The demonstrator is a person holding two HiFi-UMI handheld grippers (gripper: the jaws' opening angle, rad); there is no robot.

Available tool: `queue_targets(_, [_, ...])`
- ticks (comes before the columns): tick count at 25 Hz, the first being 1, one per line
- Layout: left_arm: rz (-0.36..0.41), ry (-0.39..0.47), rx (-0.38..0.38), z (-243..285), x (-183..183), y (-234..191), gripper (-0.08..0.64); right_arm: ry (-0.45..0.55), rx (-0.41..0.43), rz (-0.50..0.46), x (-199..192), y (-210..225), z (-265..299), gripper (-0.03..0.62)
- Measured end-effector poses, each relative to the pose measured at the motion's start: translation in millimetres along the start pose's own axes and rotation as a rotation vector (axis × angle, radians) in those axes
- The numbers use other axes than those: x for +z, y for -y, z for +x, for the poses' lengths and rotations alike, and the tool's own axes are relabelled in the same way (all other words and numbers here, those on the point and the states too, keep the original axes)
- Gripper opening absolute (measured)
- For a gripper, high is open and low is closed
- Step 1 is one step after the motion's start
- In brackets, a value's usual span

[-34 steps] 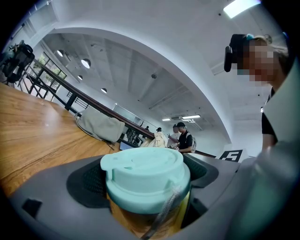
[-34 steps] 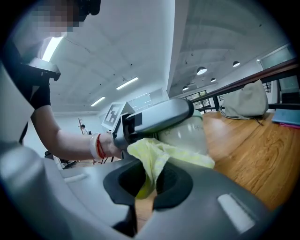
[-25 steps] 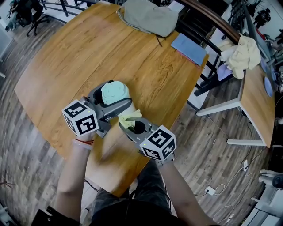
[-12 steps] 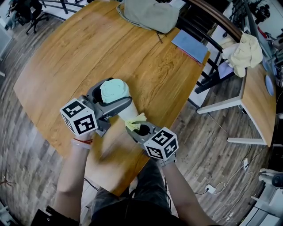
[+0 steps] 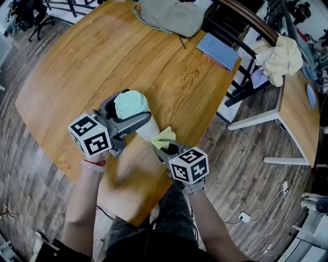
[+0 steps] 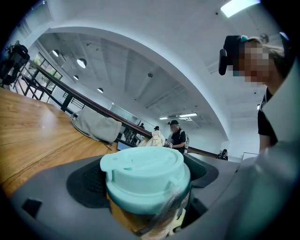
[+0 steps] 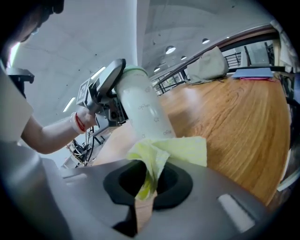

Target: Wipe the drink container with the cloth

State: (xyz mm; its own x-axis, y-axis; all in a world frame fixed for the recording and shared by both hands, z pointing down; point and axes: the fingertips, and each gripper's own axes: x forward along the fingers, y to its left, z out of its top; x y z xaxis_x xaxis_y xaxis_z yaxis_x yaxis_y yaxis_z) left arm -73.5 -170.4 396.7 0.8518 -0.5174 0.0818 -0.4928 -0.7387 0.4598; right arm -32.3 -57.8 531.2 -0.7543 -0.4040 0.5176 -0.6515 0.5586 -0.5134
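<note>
Round wooden table point(image 5: 77, 71) taken as landmark.
- Grey bag point(image 5: 171, 16): on table's far edge.
- Blue folder point(image 5: 219, 52): on table's far right edge, near the bag.
- Curved handrail point(image 5: 249, 21): just beyond table.
- Second desk point(image 5: 300, 120): right of table, apart from it; cream garment heap point(image 5: 283, 57) at its far end.
- Black office chair point(image 5: 32, 18): off table's far left.
- White plug and cable point(image 5: 246, 220): on plank floor point(image 5: 241, 169), right of table.

I count two grippers, the left gripper point(image 5: 124, 113) and the right gripper point(image 5: 165, 147), one drink container point(image 5: 132, 105) and one yellow cloth point(image 5: 166, 136), both by the near edge of the table point(image 5: 77, 61). One grey bag point(image 5: 171, 15) lies at its far edge and one blue folder point(image 5: 219, 51) at its far right corner. I make it two tables in all: a second table point(image 5: 300, 117) stands to the right, with one cream bundle point(image 5: 281, 59) by its far end
</note>
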Motion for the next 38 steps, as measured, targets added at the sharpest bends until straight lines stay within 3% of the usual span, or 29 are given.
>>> queue_targets(4, [0.012,-0.004,-0.004,0.3,0.3,2.3,0.479,0.059,-0.071,0.041,9.0,19.3,-16.5,0.023])
queue_targets(8, [0.054,-0.011,-0.039,1.9,-0.8,9.2,0.479,0.169,-0.079,0.05,29.4,26.6,-35.0,0.023])
queue_targets(12, [0.172,-0.043,-0.106,5.1,-6.6,29.7,0.479,0.282,-0.071,0.019,51.0,24.3,-54.6,0.023])
queue_targets(19, [0.357,-0.086,-0.163,10.9,-17.9,62.2,0.479,0.396,-0.059,-0.04,69.9,10.7,-80.0,0.023])
queue_targets(31, [0.424,-0.08,-0.143,6.8,-26.4,76.1,0.48,0.445,-0.068,-0.04,61.9,0.3,-104.7,0.023])
queue_targets(38, [0.411,-0.097,-0.158,9.8,-43.4,84.6,0.48,0.449,-0.07,-0.039,54.9,-6.2,-109.1,0.023])
